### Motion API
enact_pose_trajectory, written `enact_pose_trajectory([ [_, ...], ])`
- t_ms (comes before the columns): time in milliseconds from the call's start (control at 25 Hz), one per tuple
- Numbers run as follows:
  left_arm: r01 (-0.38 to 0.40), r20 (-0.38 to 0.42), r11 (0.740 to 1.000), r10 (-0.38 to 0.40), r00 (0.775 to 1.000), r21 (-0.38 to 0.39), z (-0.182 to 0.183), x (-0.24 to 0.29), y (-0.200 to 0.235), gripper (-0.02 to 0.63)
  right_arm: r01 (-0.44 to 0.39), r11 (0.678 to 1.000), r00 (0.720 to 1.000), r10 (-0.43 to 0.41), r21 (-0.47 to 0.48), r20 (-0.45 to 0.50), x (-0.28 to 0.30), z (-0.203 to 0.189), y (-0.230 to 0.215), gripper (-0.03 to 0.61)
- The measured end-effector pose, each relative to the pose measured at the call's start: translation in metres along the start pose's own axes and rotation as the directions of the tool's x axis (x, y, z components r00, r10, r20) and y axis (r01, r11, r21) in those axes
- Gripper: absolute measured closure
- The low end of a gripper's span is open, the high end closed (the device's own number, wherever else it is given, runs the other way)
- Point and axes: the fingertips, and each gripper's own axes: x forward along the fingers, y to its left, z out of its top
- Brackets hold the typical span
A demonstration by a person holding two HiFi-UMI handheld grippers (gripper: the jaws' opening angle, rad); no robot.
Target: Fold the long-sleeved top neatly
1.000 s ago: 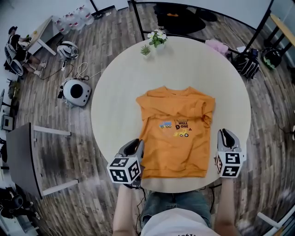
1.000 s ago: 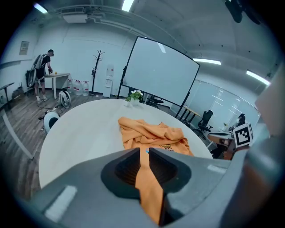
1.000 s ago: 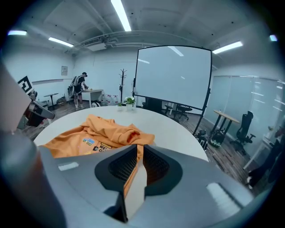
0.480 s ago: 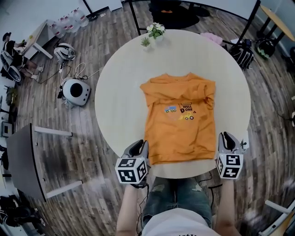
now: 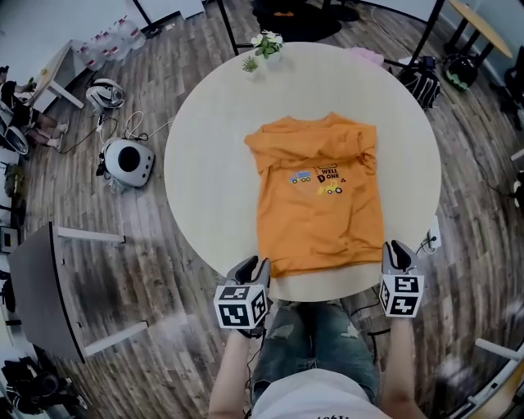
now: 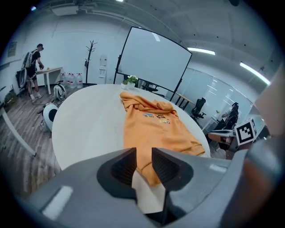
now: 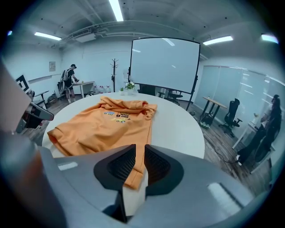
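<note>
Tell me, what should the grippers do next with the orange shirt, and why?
Probably ease both forward and pinch the hem corners. The left gripper and right gripper sit beside the bottom corners of the orange top, jaws slightly apart and holding nothing, and the sleeves already look folded in.

a round pale table [image 5: 205,164] stood on a wood-plank floor [image 5: 123,270], with a grey desk [image 5: 37,278] nearby. beyond it were a large projection screen [image 7: 164,62] and a coat stand [image 7: 114,73]. strip lights [image 7: 116,10] lit the ceiling; glass partitions [image 7: 231,89] lined one side.
</note>
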Motion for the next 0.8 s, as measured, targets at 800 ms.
enact_pose_trajectory([
  [800,0.114,-0.166,0.99,-0.1,0.981,0.08,-0.068,0.014,-0.027,0.422,-0.008,0.999,0.991,0.014,0.043,-0.136,0.01,-0.062,0.012,0.437],
])
